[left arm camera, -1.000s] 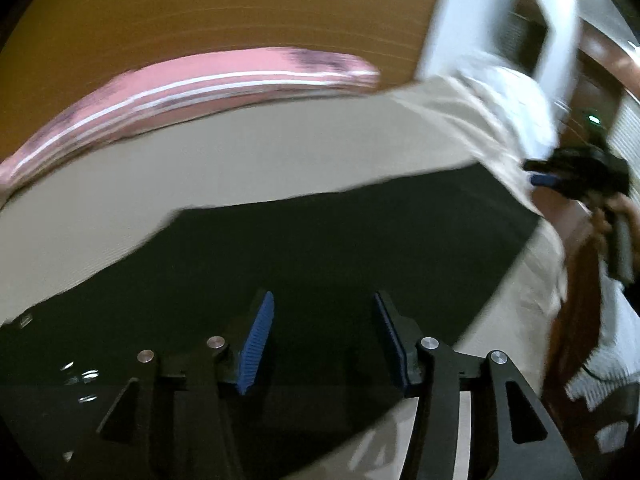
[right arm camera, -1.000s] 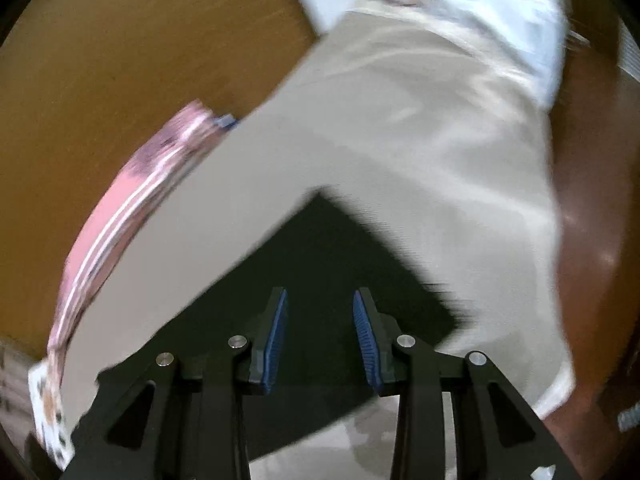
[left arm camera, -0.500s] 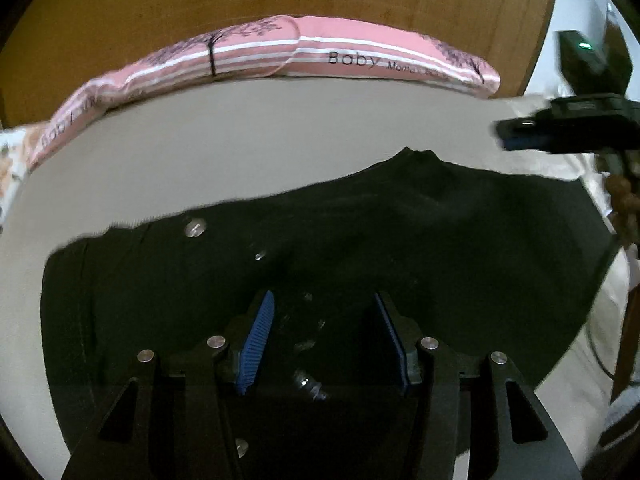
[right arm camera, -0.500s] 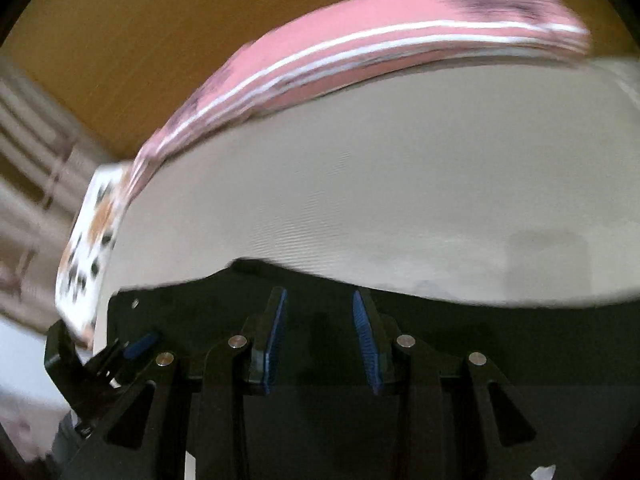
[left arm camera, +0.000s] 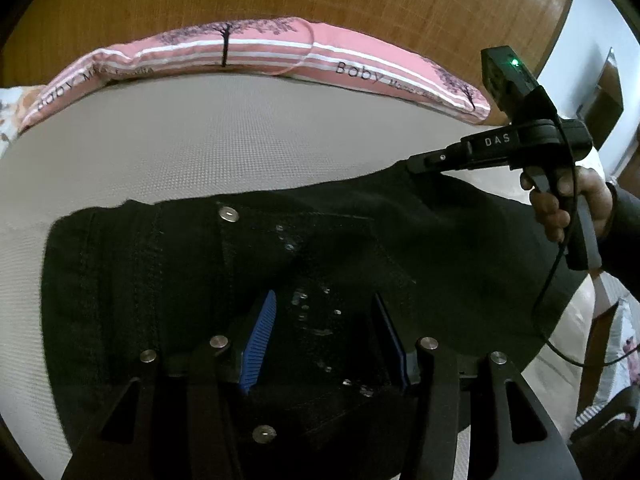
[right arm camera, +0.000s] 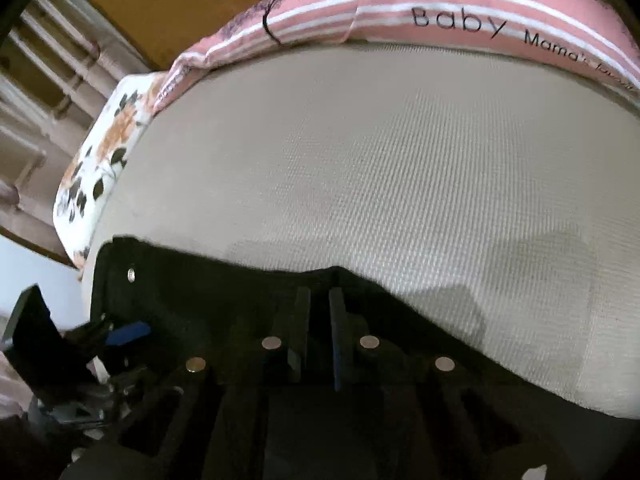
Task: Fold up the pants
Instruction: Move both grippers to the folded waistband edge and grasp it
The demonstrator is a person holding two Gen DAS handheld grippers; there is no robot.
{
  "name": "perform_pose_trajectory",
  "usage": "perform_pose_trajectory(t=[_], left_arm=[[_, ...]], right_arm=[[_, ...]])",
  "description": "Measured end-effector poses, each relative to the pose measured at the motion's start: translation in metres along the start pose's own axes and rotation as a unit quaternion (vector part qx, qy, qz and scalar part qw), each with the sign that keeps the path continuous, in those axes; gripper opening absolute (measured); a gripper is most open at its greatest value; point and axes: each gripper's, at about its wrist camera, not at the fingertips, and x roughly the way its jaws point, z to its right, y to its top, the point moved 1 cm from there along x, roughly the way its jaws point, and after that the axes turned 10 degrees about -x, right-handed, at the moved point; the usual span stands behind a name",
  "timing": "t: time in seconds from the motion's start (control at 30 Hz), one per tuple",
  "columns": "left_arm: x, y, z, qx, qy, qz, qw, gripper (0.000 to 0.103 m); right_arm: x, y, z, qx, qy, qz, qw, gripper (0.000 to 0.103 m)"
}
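Evidently the right gripper is pinching the far edge of the black pants, lying along the mattress's near edge (presumably to start a fold), while the left gripper is hovering released over the waistband.

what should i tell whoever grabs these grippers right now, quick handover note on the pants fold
Left gripper: open, poised over the waist area of the black denim pants, holding nothing.
Right gripper: shut on the far edge of the pants, near the crotch.
Pants lie spread on the beige woven mattress, waistband end to the left, silver button showing. The pink striped pillow sits along the wooden headboard.
Done: only the right grasp. Left: grip with the left gripper, then probably make the first fold; nothing folded yet.
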Motion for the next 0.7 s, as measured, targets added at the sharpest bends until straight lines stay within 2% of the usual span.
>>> perform_pose_trajectory(t=[0.27,0.3,0.33,0.37,0.4,0.43,0.57,0.7], left_arm=[[0.002,-0.005,-0.001,0.014,0.010,0.003,0.9998,0.049],[0.002,-0.005,0.000,0.014,0.013,0.002,0.9998,0.049],[0.003,-0.005,0.000,0.013,0.015,0.001,0.9998,0.049],[0.002,-0.004,0.001,0.012,0.018,0.000,0.9998,0.049],[0.002,-0.004,0.003,0.008,0.025,0.000,0.9996,0.049],[0.002,-0.003,0.005,0.005,0.033,0.000,0.9995,0.050],[-0.004,-0.006,0.022,-0.001,0.074,0.020,0.9970,0.062],[-0.004,-0.013,0.041,0.028,0.096,0.031,0.9945,0.066]], right_arm=[[0.012,0.001,-0.001,-0.006,-0.057,0.010,0.998,0.007],[0.010,0.001,-0.001,-0.005,-0.061,0.011,0.998,0.015],[0.007,0.001,-0.002,0.000,-0.068,0.014,0.998,0.017],[0.000,0.000,-0.002,0.008,-0.070,0.020,0.997,0.028],[-0.011,-0.003,-0.002,0.019,-0.076,0.038,0.996,0.035],[-0.020,-0.005,-0.003,0.022,-0.081,0.049,0.995,0.035],[-0.053,-0.034,-0.004,0.028,-0.107,0.064,0.992,0.035],[-0.069,-0.075,0.003,0.039,-0.147,0.055,0.987,0.035]])
